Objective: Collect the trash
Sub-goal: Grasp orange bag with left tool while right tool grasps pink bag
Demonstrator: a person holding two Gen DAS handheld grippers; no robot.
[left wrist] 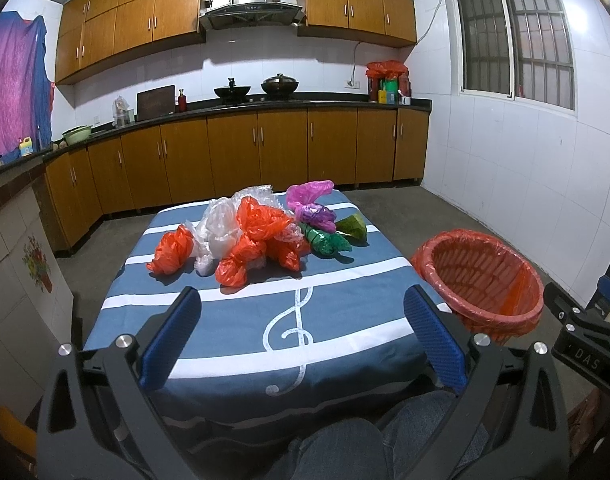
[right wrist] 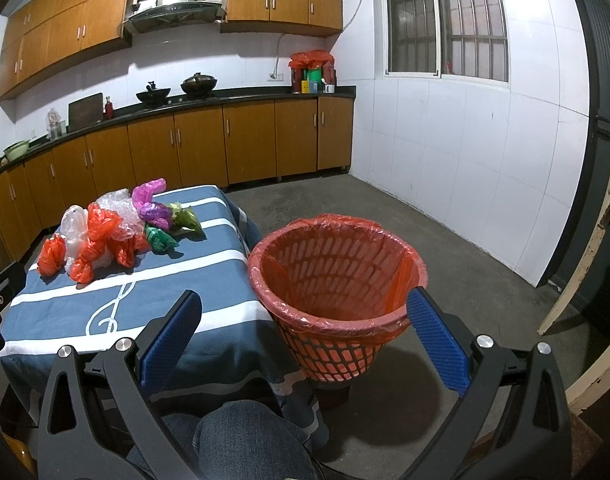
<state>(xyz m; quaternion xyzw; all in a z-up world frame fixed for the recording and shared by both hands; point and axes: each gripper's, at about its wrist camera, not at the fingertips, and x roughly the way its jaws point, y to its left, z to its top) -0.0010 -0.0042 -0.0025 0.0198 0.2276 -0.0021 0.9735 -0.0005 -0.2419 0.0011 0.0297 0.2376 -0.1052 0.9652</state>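
Nearest the left wrist camera, at six o'clock, the person's denim-clad knee sits below the left gripper, whose blue pads stand wide apart with nothing between them. The right gripper is likewise spread wide and empty, framing the near rim of the basket from just above. In the left view, a little further out, the surface carries a blue cloth with white stripes and a treble-clef print. Beside its right edge, at about three o'clock, stands the orange mesh trash basket, lined with a thin orange bag and apparently empty. Further still, toward twelve o'clock on the surface, lies the trash: a heap of crumpled plastic bags, orange and clear ones touching at the left, with a purple bag, a dark green bag and an olive-green bag just beside them on the right. Beyond, kitchen cabinets line the far wall. Judging from this, collection has not begun: nothing is held, and the basket holds nothing visible. The next move likely calls for one gripper to reach forward to the nearest orange bag, close on a bunched fold firm enough that the slippery film does not pull free, then carry it right to the basket.
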